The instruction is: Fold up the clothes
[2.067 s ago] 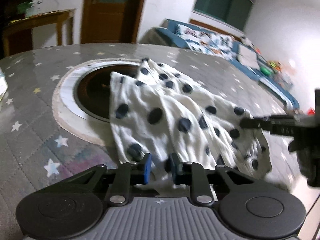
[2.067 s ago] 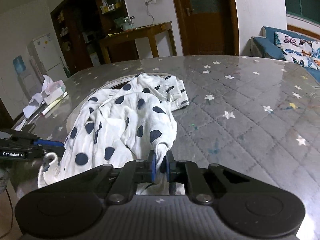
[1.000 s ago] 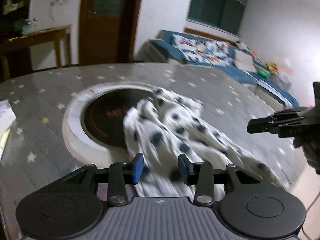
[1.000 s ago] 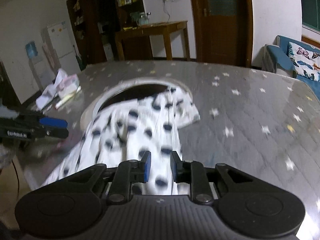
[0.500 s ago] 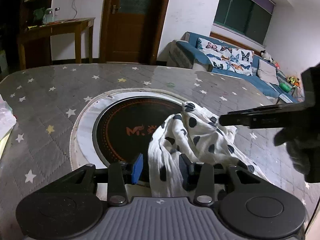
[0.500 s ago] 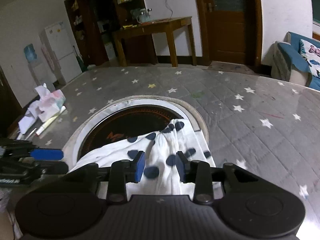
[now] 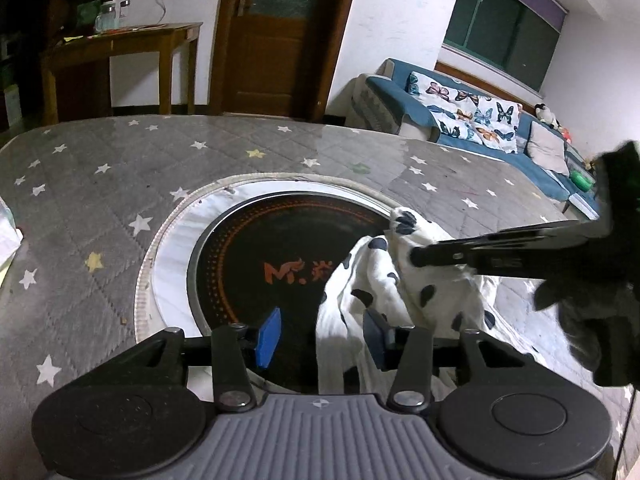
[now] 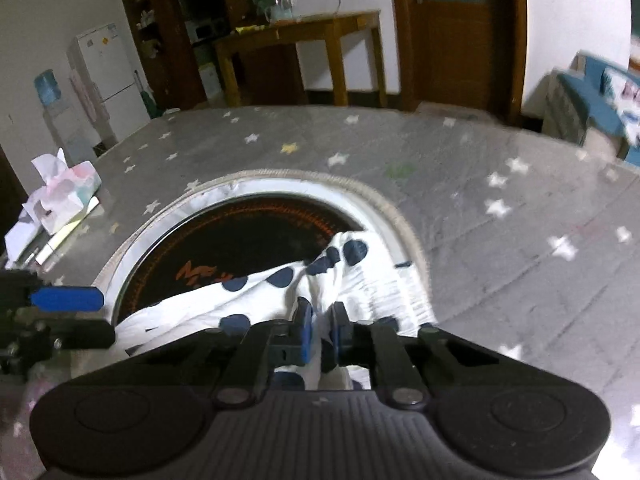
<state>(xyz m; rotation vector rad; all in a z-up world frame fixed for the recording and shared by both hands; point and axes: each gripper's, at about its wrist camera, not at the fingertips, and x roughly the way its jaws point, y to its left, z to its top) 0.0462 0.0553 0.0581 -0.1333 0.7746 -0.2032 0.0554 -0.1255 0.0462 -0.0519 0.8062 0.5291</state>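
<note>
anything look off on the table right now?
Yes: the polka-dot garment is bunched in a crumpled heap, draped partly over the round black cooktop set into the table, not flat on the star-patterned cover. The right gripper pinches a fold; the left gripper is open, holding nothing.

A dim room with white walls (image 7: 400, 20). A brown wooden door (image 7: 276, 36) stands beside a wooden side table (image 7: 120, 46). A blue sofa (image 7: 472, 116) with butterfly-print cushions sits under a dark window (image 7: 504, 28). A white fridge (image 8: 106, 76) stands by dark shelves (image 8: 168, 20).
</note>
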